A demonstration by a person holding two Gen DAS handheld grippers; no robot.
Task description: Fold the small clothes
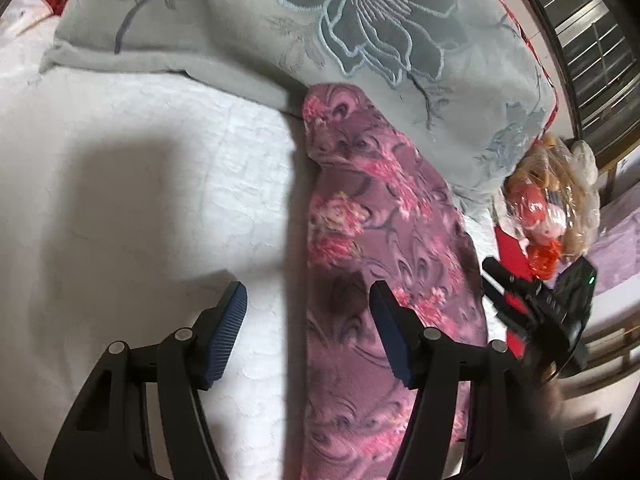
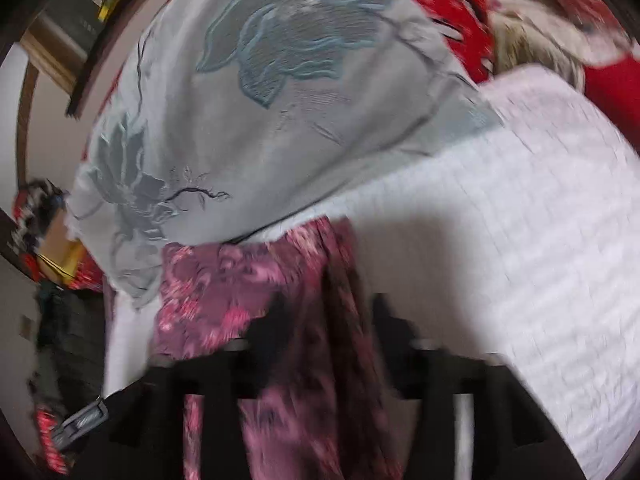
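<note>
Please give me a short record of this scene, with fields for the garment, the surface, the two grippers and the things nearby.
garment: purple floral cloth, folded into a long strip
surface: white quilted bedcover
left gripper: open, above the strip's edge, holding nothing
right gripper: open, blurred, cloth between its fingers
nearby: grey flowered blanket, touching the strip's far end

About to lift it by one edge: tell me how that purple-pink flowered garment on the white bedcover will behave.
The flowered garment is probably floppy: it lies in a soft fold. It looks plush, so it likely grips the pads rather than slipping. Lifted by one edge, it should drape and unfold.
</note>
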